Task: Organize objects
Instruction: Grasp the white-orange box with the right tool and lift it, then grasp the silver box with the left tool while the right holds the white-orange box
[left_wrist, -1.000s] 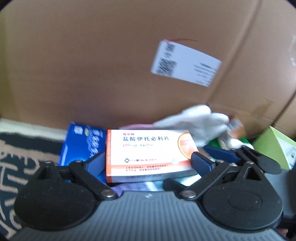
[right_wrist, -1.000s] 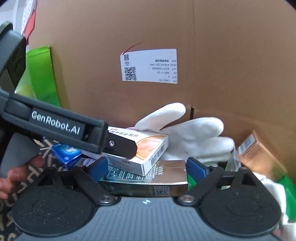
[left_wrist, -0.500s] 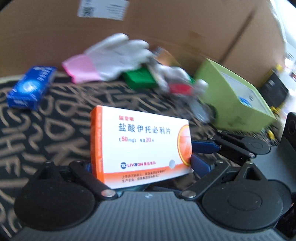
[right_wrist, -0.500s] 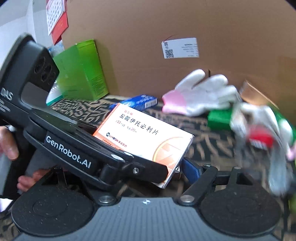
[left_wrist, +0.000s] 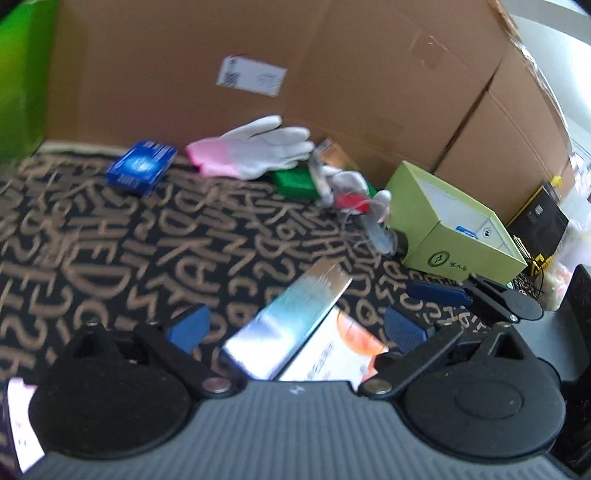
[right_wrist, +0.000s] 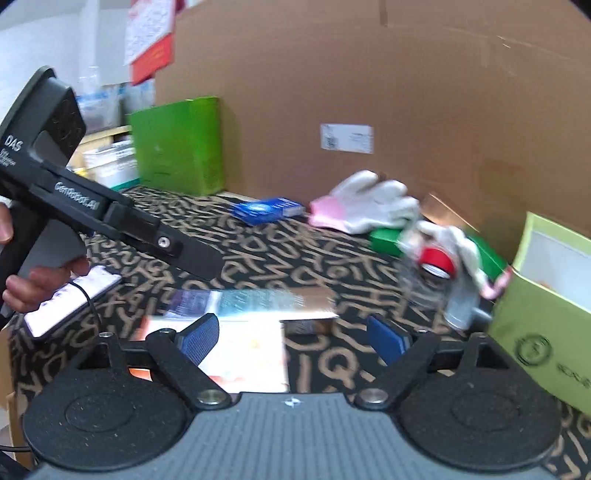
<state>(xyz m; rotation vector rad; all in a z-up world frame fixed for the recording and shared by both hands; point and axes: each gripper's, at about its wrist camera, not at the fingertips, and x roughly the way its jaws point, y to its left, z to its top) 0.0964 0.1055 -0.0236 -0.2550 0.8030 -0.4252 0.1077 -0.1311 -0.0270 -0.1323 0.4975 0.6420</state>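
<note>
Left gripper (left_wrist: 295, 328): jaws spread, white-and-orange medicine box (left_wrist: 332, 358) no longer pinched as half a second ago; now lying on the patterned cloth (left_wrist: 110, 258) between the pads, partly under a silver box (left_wrist: 291, 325). Right gripper (right_wrist: 295, 338): jaws wide and just opening further, gripping nothing, same two boxes below. Both carried clear of the far clutter: blue box (left_wrist: 142, 166), glove (left_wrist: 255, 147), green carton (left_wrist: 454, 229). Judged two items relocated near edge; rest not yet sorted.
</note>
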